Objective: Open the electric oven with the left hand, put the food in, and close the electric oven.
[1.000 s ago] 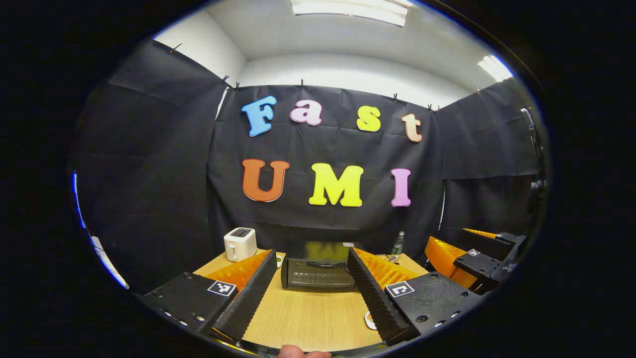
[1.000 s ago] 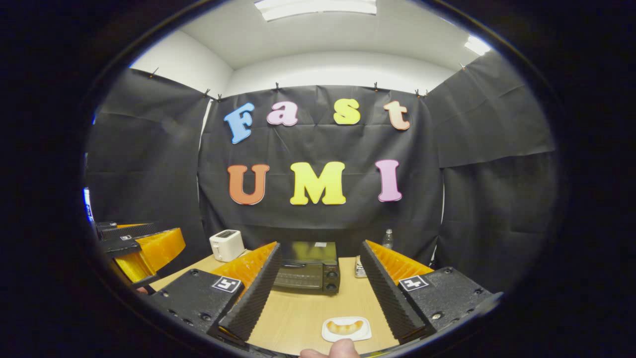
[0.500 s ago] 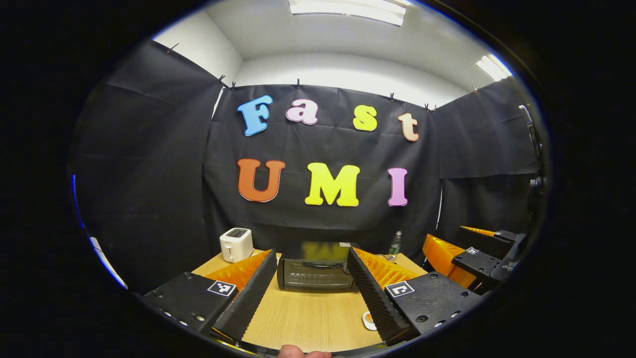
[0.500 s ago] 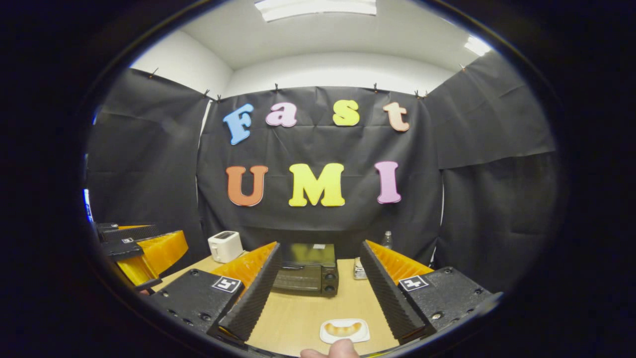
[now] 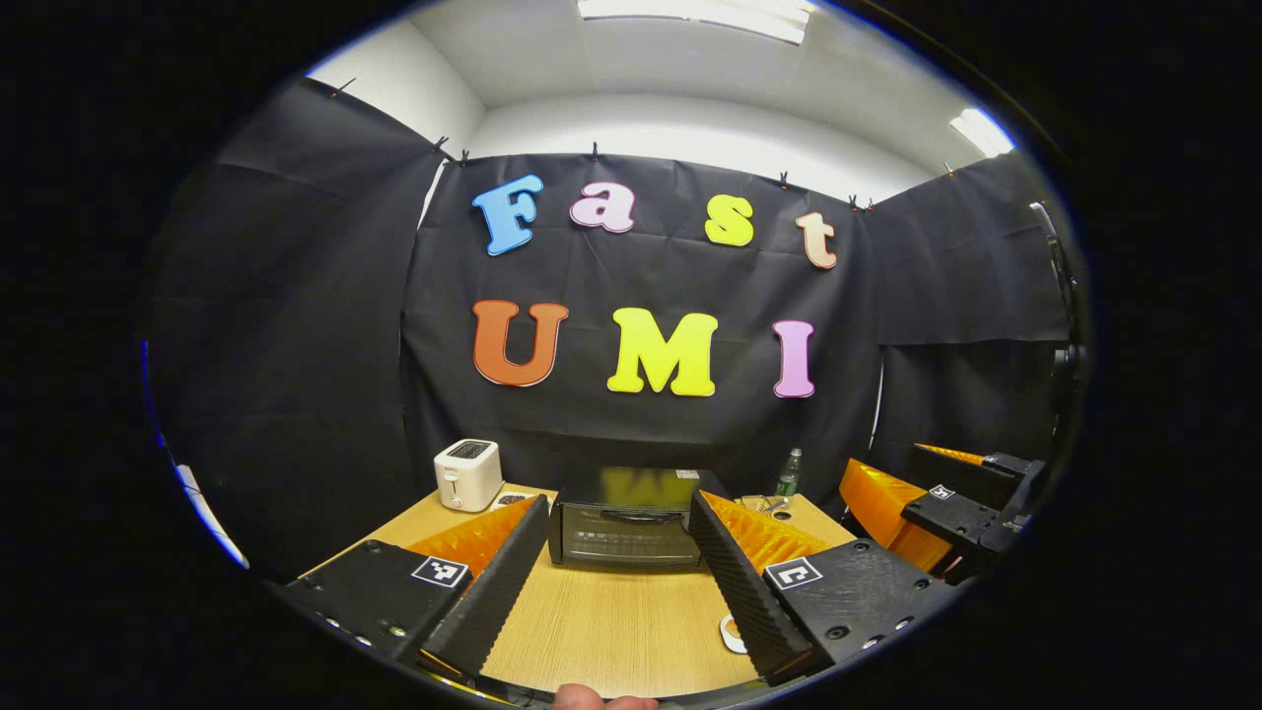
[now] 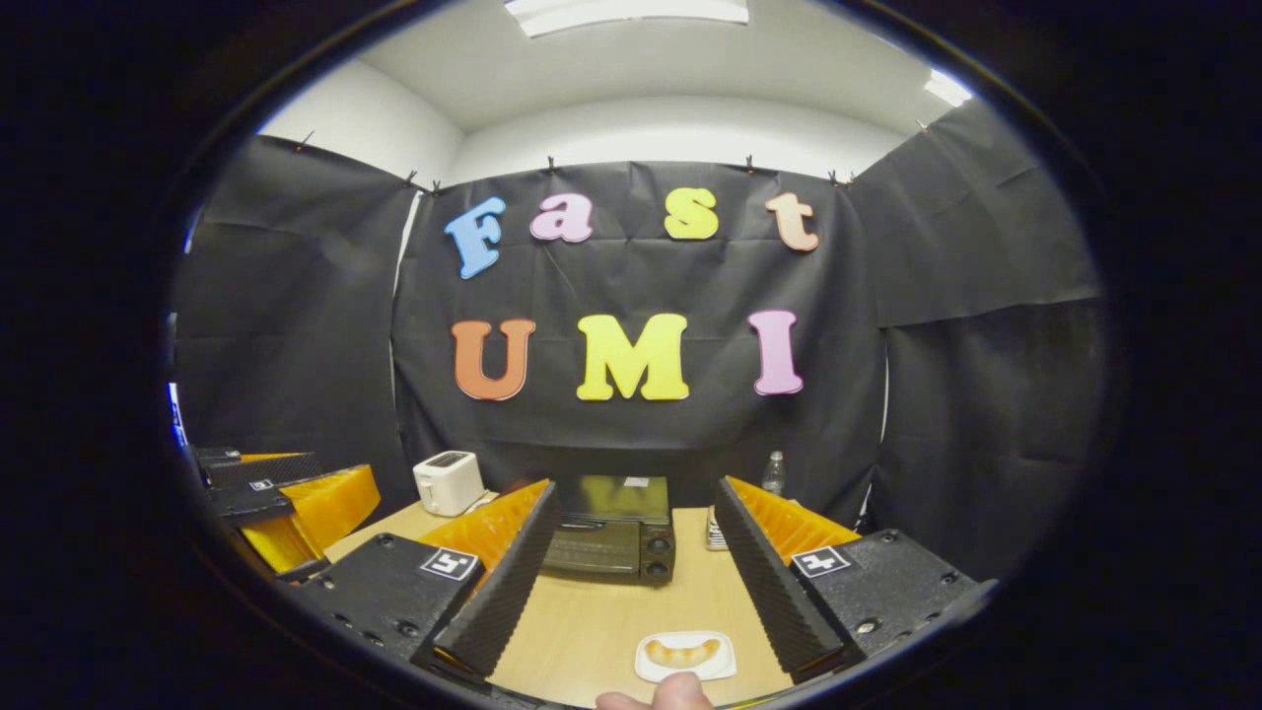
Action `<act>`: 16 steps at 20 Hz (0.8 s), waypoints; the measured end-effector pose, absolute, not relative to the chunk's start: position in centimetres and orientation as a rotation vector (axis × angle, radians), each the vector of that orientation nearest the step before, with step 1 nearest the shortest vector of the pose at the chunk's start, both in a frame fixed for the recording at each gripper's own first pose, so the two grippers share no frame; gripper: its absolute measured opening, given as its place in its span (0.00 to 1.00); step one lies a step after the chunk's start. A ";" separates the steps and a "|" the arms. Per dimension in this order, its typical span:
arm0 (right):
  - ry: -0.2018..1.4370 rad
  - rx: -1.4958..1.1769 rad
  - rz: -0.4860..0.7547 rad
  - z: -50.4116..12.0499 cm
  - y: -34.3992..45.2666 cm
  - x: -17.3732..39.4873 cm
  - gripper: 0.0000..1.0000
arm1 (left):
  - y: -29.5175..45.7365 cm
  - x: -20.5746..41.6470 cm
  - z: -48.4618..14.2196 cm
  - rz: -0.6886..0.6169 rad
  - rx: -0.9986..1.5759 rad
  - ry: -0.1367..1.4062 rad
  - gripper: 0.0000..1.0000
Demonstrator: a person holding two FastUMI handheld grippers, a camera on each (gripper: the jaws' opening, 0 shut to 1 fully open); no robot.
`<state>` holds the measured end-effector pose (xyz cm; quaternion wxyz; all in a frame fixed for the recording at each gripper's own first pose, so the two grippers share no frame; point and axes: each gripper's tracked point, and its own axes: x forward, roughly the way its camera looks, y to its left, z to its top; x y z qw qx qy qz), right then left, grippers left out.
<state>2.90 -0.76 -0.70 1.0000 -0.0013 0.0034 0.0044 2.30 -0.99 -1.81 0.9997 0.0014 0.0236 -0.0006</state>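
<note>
While the fingers of the left gripper (image 5: 616, 562) stand wide apart with nothing between them, the electric oven (image 5: 623, 516) sits framed in their gap at the far side of the table (image 5: 611, 621), its door shut and its dark handle (image 5: 631, 515) running across the top of the door. The step in hand looks like the approach to that handle, and the line-up is already fair: the oven is close to centred between the fingers but well apart from them. To do it well, I would carry the gripper straight forward over the bare wood, keep the fingers spread until they bracket the handle bar, then close on it and draw the door outward and down along its hinge rather than yanking the whole oven toward the table edge.

The right gripper (image 6: 631, 567) also holds its fingers apart and empty, with the small white plate (image 6: 686, 655) of food (image 6: 680, 650) lying on the table just in front of them. It seems best kept low and still there, clear of the door's swing. A white toaster (image 5: 467, 474) stands to the left of the oven and a bottle (image 5: 788, 475) behind its right side; neither lies in the path.
</note>
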 end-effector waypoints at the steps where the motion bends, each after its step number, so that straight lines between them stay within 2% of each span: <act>1: 0.013 -0.002 0.009 -0.8 -0.9 3.4 0.97 | -0.9 2.9 -2.2 -0.001 0.007 0.061 0.94; 5: 0.015 0.013 -0.031 -1.1 -3.4 5.5 0.97 | -2.1 5.8 -3.0 -0.033 0.006 0.105 0.94; 9: 0.019 0.007 -0.128 -1.5 -8.5 7.3 0.97 | -2.9 9.8 -5.4 -0.061 0.002 0.180 0.94; 16: 0.097 0.023 -0.260 -4.1 -15.0 9.1 0.97 | -4.1 19.5 -11.2 -0.111 0.020 0.329 0.94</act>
